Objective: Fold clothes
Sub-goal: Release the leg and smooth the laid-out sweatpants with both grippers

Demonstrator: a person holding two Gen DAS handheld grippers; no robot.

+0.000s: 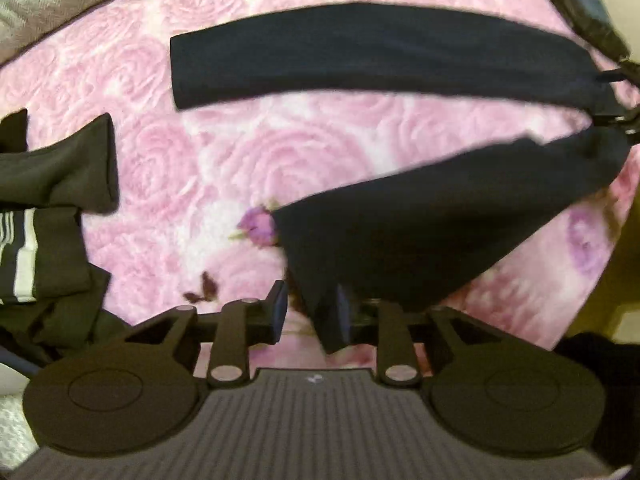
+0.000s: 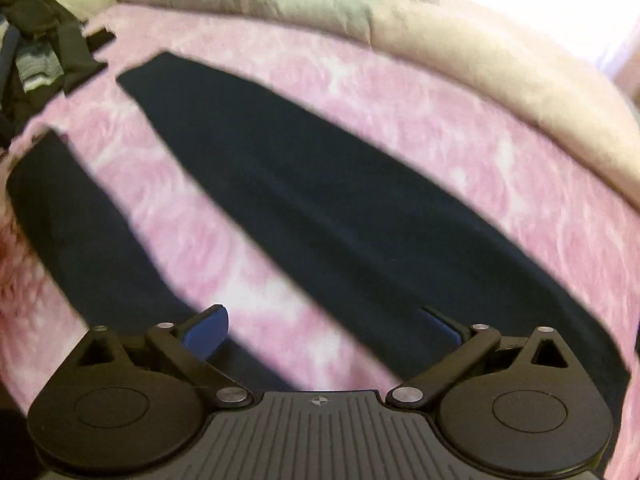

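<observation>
Here the dark trousers point(image 1: 380, 56) lie legs splayed on the pink bedspread point(image 1: 240, 152), the left tongs point(image 1: 312, 312) clamped on one leg's hem, the right tongs point(image 2: 320, 328) wide apart and empty, so the thin pinch could slip, dropping the leg crooked.

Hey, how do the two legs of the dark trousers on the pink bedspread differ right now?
The far trouser leg lies flat and straight on the pink bedspread; the near trouser leg is lifted and hangs in a bunched fold. The near leg's hem sits between the left gripper fingers, while nothing touches the far leg. Both are the same dark navy cloth and join at the right.
</observation>
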